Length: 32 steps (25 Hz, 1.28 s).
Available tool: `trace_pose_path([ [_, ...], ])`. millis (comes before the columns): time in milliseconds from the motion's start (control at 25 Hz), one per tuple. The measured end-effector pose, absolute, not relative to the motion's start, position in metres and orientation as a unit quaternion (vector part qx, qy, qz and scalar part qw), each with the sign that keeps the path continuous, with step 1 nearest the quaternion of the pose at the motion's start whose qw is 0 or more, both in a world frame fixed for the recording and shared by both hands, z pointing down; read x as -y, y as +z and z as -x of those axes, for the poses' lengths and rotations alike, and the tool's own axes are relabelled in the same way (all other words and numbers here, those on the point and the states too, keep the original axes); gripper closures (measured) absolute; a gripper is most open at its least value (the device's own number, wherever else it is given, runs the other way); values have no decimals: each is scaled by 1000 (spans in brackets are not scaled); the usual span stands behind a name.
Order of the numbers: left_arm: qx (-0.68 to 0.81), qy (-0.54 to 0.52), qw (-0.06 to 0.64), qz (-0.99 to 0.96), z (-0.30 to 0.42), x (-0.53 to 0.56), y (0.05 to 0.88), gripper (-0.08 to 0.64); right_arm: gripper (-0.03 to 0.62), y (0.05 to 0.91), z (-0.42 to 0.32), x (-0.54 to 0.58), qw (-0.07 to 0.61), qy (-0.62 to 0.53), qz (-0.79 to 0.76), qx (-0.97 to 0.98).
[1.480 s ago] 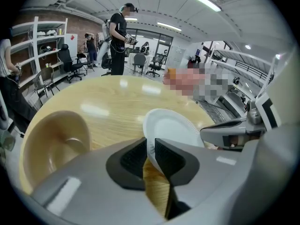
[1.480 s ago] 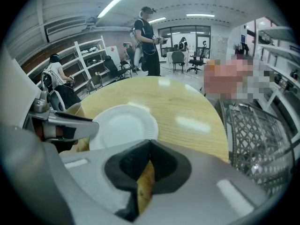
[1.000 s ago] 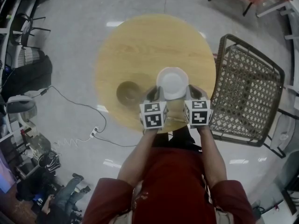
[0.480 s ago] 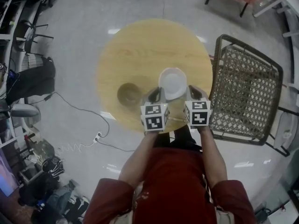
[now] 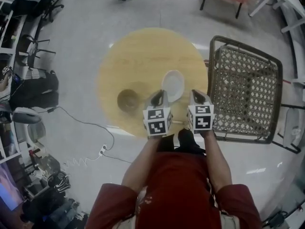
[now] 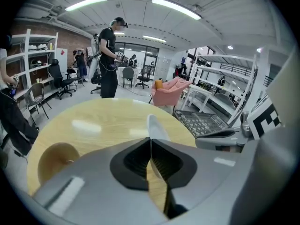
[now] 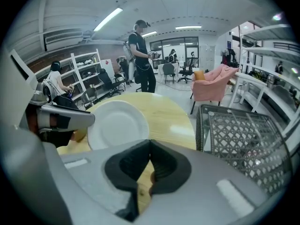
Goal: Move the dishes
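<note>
Left gripper (image 6: 151, 139): jaws have just been closing and now pinch the 7 o'clock rim of the white plate (image 5: 173, 85). In the left gripper view the plate stands edge-on out of them, so one thin edge carries it. Right gripper (image 7: 149, 142): jaws together with nothing between them. In the head view it sits at the plate's 4 o'clock, not touching.

The plate hangs tilted over the near part of the round desk (image 5: 143, 51), off the wood as far as I can judge. A brown bowl (image 5: 128, 100) sits on the desk at 9 o'clock of the left gripper, apart from the plate and untouched.

Step in hand, my read: carry the plate off the desk. To do it well:
- Hold the pinch tight, since a light plate on a single rim grip can swing or slip.
- Move slow and smooth, with no wrist rolling.
- Bring the right gripper under the free rim as a stop if needed.
- Steer wide of the bowl on any swing to the left.

Further out, a mesh chair (image 5: 245, 89) stands at 3 o'clock of the desk, just beside it. It may be the drop spot, but I can't tell for sure. Wherever the plate goes, lay it flat before letting go.

Far off at 12 o'clock a person (image 6: 108, 62) stands on the floor, well clear.
</note>
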<state>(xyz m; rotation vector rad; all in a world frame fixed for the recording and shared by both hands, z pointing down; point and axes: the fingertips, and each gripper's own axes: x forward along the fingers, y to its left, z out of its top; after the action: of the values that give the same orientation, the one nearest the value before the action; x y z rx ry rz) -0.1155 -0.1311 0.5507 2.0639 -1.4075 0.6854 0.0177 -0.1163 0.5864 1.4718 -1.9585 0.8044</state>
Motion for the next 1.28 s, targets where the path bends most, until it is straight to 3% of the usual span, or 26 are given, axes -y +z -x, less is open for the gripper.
trace_pose_path([
  [560, 480, 252, 213, -812, 49, 121, 511, 546, 589, 556, -84, 83, 237, 296, -610, 696],
  [1280, 340, 251, 170, -890, -112, 81, 475, 546, 589, 527, -226, 3, 183, 313, -726, 585],
])
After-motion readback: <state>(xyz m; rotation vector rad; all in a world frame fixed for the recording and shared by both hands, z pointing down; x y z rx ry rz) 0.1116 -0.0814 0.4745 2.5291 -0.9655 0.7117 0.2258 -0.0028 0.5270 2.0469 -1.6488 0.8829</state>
